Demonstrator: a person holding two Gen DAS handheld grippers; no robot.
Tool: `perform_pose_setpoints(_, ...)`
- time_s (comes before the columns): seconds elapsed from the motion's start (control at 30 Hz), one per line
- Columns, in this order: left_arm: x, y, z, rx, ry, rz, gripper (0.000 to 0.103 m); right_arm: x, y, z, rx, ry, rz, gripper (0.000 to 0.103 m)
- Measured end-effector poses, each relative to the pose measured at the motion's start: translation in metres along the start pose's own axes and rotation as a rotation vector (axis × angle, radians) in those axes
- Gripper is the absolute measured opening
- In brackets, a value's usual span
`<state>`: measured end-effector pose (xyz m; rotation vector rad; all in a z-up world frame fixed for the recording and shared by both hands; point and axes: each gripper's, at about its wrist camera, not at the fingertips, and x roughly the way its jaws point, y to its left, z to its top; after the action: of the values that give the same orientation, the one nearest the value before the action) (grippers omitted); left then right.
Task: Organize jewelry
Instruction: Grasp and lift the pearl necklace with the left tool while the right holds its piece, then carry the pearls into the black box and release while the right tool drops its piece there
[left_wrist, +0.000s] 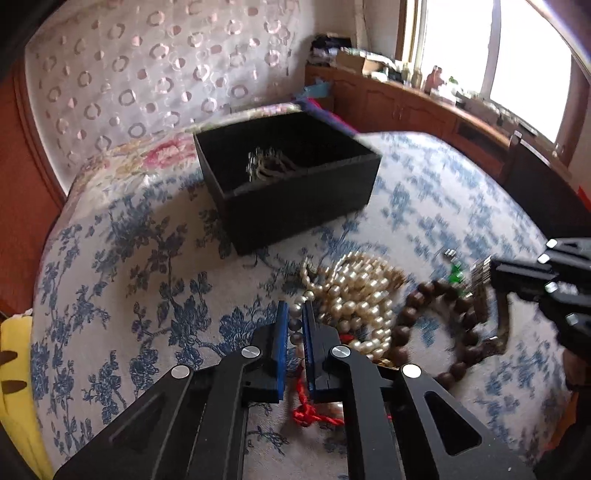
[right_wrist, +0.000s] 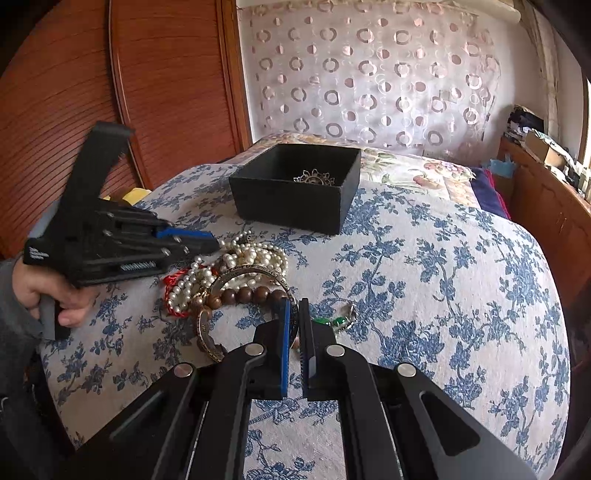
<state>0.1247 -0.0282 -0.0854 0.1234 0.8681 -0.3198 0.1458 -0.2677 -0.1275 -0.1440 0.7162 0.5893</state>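
A black open box (left_wrist: 288, 184) sits on the blue-flowered bed and holds a metal pendant piece (left_wrist: 267, 164); it also shows in the right wrist view (right_wrist: 295, 195). A jewelry pile lies in front of it: pearl strands (left_wrist: 362, 295), a brown wooden bead bracelet (left_wrist: 443, 325), a red cord (left_wrist: 310, 410), a green-stone piece (right_wrist: 340, 321). My left gripper (left_wrist: 294, 314) is shut on a grey bead strand (left_wrist: 295, 325). My right gripper (right_wrist: 294, 314) is shut on a bronze bangle (right_wrist: 258, 280) at the pile's near edge.
The bed (right_wrist: 443, 295) carries a floral pillow (right_wrist: 406, 166) behind the box. A wooden wardrobe (right_wrist: 166, 92) stands left, a wooden cabinet (left_wrist: 406, 103) with clutter under the window at right. A yellow object (left_wrist: 18, 369) lies at the bed's left edge.
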Motion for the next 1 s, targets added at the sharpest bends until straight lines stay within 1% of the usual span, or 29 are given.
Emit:
perform_pose_setpoints(0.3, -0.064, -0.017, 0.023, 0.006, -0.175, -0.01, 0.007, -0.006, -0.002, 0.003, 0.007, -0.023, 0.007, 0.005)
perform_pose_setpoints(0.57, -0.107, -0.023, 0.047, 0.015, -0.293, -0.002, 0.007, -0.017, 0.0, 0.015, -0.001, -0.052, 0.0, 0.005)
perform_pose_setpoints(0.77, -0.128, -0.02, 0.057, 0.017, -0.347, 0.007, 0.007, -0.024, 0.001, 0.025, -0.012, -0.069, -0.007, 0.005)
perform_pose_setpoints(1.0, -0.141, -0.018, 0.071, 0.015, -0.375, 0.017, 0.007, -0.032, 0.003, 0.04, -0.024, -0.088, -0.008, 0.005)
